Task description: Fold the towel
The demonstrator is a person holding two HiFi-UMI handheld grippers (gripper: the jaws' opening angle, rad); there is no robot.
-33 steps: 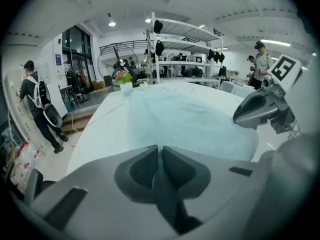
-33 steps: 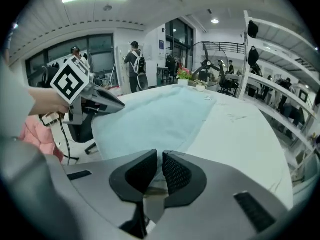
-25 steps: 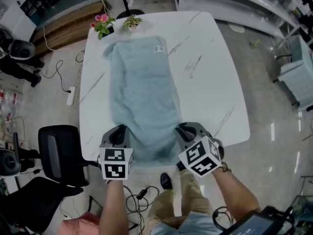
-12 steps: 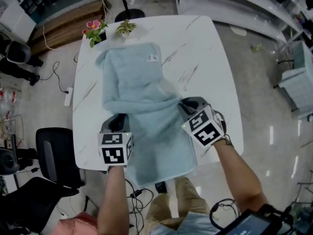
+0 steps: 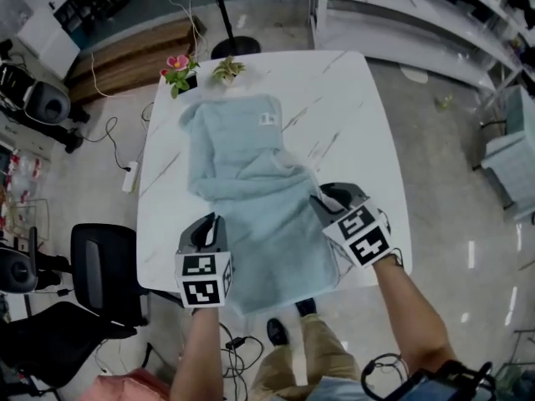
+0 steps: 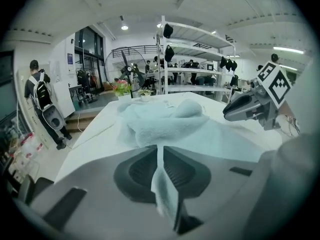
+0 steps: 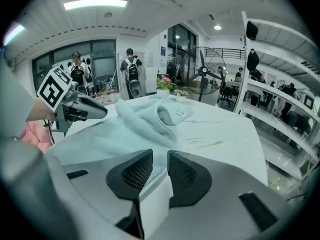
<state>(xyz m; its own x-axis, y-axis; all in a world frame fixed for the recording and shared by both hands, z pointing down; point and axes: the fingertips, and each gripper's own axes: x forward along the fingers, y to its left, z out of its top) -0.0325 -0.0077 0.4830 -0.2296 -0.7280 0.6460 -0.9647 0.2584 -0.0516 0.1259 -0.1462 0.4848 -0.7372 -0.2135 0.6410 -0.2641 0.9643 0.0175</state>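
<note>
The left gripper point(image 6: 159, 151) is clenched on the towel point(image 5: 251, 199): a thin strip of the pale blue cloth is pressed between its two dark pads and comes out toward the camera. The right gripper point(image 7: 160, 156) has just been opening its jaws. Its pads now stand apart with a clear gap, and the edge of the towel lies in this gap, but the pads do not press on it.

In the head view both grippers are at the near part of the white marbled table point(image 5: 359, 124), the left one at the left edge of the towel and the right one at its right edge. The towel lies lengthwise on the table. Its near end hangs a little over the near table edge between the two arms, its middle is pushed up into a wrinkled ridge, and its far part lies flatter, with a small white label point(image 5: 268, 119) on it.

Beyond the far end stand a pot with pink flowers point(image 5: 178, 69) and a small green plant point(image 5: 227, 68), just beside each other. A black chair point(image 5: 104, 270) stands on the floor left of the table
</note>
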